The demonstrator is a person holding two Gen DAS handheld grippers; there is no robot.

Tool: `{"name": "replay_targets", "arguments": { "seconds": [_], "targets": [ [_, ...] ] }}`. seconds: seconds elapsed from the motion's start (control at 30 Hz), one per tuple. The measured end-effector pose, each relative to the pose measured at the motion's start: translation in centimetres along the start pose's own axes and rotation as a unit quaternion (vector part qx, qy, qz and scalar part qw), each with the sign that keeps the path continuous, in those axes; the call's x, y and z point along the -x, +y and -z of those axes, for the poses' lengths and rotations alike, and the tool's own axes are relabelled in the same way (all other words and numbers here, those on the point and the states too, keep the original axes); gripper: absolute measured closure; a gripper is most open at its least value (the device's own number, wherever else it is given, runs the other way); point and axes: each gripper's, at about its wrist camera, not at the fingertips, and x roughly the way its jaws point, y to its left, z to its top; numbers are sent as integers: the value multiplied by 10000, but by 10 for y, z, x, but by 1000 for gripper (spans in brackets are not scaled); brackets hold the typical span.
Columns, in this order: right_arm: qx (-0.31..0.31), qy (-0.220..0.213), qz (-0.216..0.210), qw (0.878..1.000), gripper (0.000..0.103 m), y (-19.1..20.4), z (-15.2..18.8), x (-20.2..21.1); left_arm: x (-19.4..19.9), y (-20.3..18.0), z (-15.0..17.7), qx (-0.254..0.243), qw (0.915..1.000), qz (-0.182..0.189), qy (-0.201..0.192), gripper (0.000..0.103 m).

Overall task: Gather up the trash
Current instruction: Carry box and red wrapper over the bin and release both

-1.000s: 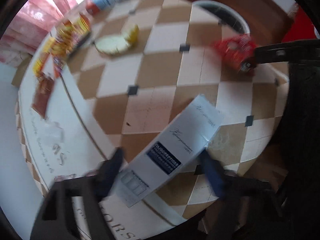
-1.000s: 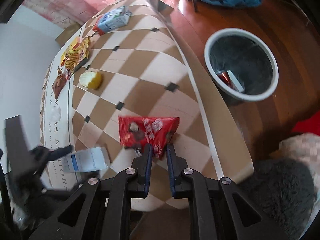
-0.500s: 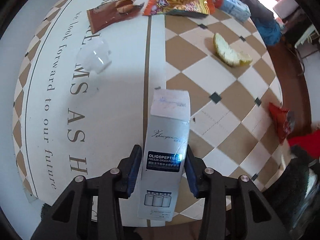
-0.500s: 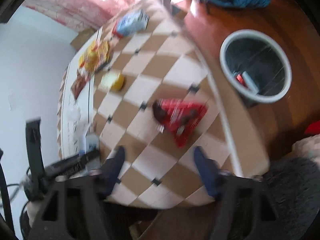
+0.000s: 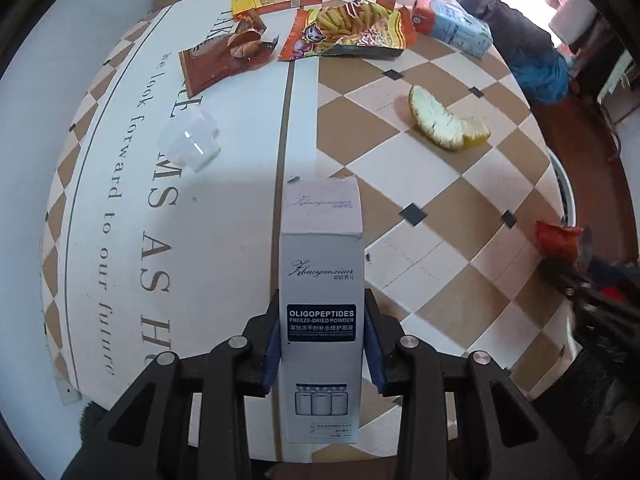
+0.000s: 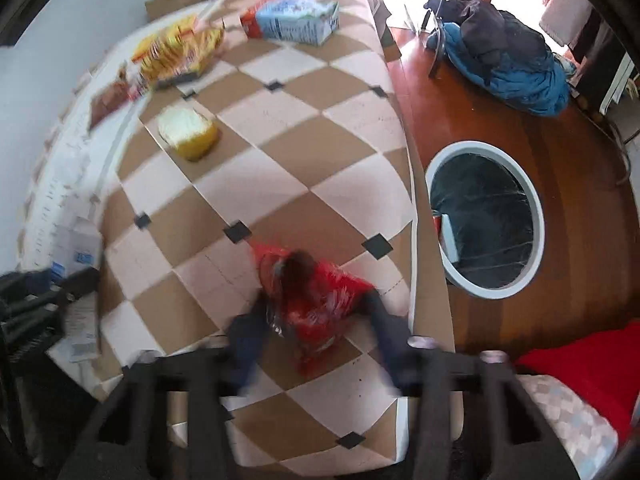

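Left wrist view: left gripper point(image 5: 322, 344), jaws closed on the lower half of a white carton point(image 5: 322, 300), blue pads flat against its two long sides. Carton's long axis runs straight ahead along the fingers, its far end out over the table point(image 5: 120, 264) near the near edge, where the lettered white panel meets the checkered cloth. It appears lifted, though contact with the table cannot be ruled out. Remaining trash, all ahead: clear plastic cup point(image 5: 190, 142) on the white panel to the left; citrus peel point(image 5: 444, 126) toward the right edge; brown wrapper point(image 5: 224, 60), snack bag point(image 5: 348, 32), yellow packet point(image 5: 276, 0) and milk carton point(image 5: 452, 28) along the far edge. Red snack packet point(image 5: 558, 238) at the right edge, beside the other tool. Right wrist view, blurred by motion: right gripper point(image 6: 310, 340), jaws spread wide, one finger either side of the red snack packet point(image 6: 316, 300), not yet closed on it. Packet lies directly ahead between the fingers, near the table's point(image 6: 280, 128) right edge and near corner. Bin point(image 6: 486, 220) stands on the floor off that right edge, ahead and right of the gripper, already containing some items. Judgement: the right gripper is much the nearer to the bin; the white carton must cross the table's width rightward to reach it.
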Motion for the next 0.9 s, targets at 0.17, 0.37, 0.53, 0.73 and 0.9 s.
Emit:
{"name": "replay_targets", "arguments": {
  "seconds": [0.17,0.37,0.53,0.73,0.9],
  "targets": [
    [-25,-165,1,9999,75,5,1,4,5,-1,-3,26,9999,-69,-96,72],
    [-335,-338,-409,9980,77,6,6,24,26,-12,-7,-39,9992,-206,-342,72],
    [-667,-562,-861,9925,78,-4,10,51,59,-21,-6,-143,9976,-161,-655,72],
    [-1118,-995,-1255,9807,78,-39,12,101,101,-65,-23,-347,9930,165,-1119,72],
    [-1552,-1383,-1357,9687,78,-99,10,141,131,-117,-47,-667,9855,608,-1440,72]
  ]
}}
